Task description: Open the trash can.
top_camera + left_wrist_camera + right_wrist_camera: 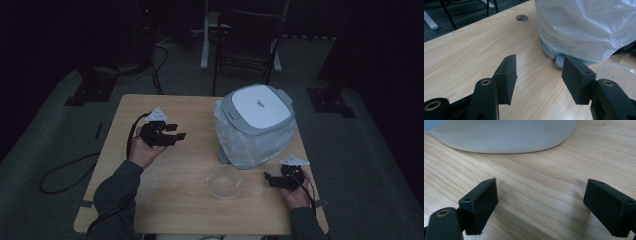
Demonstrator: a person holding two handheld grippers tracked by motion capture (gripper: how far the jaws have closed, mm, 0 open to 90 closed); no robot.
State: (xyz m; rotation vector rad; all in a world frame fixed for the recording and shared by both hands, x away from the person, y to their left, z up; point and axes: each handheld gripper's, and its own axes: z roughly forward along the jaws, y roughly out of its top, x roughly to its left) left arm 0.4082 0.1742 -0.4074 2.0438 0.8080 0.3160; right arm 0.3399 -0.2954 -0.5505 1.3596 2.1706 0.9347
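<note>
A white and grey lidded appliance [256, 120] stands on the wooden table [165, 200], wrapped in a clear plastic bag [584, 27]. In front of it sits an empty clear plastic bowl [224, 181], whose rim [616, 72] shows in the left gripper view. My left gripper [176, 131] is held above the table's left half, pointing right toward the appliance, open with nothing between its pads [505, 77]. My right gripper [268, 178] rests low at the table's right front, pointing left toward the bowl, open wide and empty [540, 205].
A round cable hole [521, 17] lies in the tabletop behind the appliance. A dark chair [247, 40] and stand legs are on the floor beyond the table. Cables trail from both grippers.
</note>
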